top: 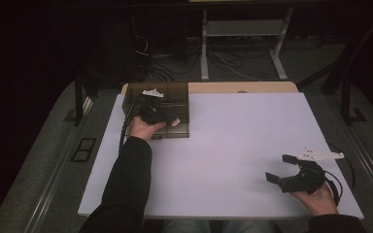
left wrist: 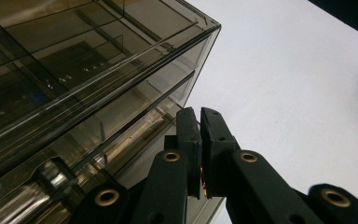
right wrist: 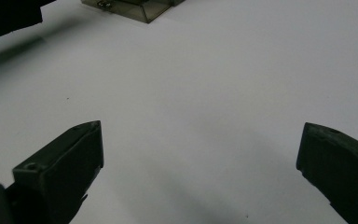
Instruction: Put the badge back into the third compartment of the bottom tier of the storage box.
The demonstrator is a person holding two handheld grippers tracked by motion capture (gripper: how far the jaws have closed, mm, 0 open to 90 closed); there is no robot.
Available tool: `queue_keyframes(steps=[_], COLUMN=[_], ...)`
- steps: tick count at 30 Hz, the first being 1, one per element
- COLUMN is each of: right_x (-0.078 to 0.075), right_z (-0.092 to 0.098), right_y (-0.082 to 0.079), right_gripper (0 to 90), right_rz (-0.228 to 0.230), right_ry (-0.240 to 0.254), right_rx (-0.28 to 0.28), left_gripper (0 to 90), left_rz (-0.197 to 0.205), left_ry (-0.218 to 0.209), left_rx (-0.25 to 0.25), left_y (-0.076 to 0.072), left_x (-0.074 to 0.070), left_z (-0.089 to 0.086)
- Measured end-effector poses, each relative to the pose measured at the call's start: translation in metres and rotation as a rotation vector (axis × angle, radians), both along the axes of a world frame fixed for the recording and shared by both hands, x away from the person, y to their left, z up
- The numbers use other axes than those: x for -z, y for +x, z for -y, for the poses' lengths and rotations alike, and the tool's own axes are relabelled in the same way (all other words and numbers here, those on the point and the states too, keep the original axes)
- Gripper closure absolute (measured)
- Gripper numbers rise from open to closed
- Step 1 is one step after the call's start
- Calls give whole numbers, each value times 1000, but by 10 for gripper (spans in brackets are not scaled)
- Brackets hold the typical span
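At table's far-left, left claw [left wrist: 200,116] pressed together beside smoked box [left wrist: 88,79]; right claw [right wrist: 200,154] spread.

left tongs [left wrist: 200,122]: closed, empty | beside smoky clear box [left wrist: 88,88] | white table [left wrist: 298,93]

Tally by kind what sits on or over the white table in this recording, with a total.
Smoky transparent drawer box: 1
Hand-held claws: 2, the left claw shut beside the box, the right claw open over bare table
Total: 3
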State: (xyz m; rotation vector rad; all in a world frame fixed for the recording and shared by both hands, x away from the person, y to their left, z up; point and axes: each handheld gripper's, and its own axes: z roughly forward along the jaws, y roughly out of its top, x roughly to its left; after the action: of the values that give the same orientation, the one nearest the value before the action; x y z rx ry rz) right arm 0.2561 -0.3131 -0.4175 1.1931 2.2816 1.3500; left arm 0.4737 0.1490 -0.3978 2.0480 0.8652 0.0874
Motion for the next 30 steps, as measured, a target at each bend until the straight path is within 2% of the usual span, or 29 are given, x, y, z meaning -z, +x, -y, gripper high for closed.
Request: queue_keyframes(steps=[12,21,30], right_x=[0,1,1], right_z=[0,0,0], right_y=[0,1,1], right_gripper=[3,3,3], right_rz=[-1,-1,-4], right_ry=[-2,-10,-11], right_rx=[-1,-6,-6], left_gripper=[865,865,863], left_rz=[-18,-30,-41], left_ry=[7,40,49], left_rx=[4,16,15], left_y=[3,3,3], left_x=[12,21,28], left_z=[5,7,10])
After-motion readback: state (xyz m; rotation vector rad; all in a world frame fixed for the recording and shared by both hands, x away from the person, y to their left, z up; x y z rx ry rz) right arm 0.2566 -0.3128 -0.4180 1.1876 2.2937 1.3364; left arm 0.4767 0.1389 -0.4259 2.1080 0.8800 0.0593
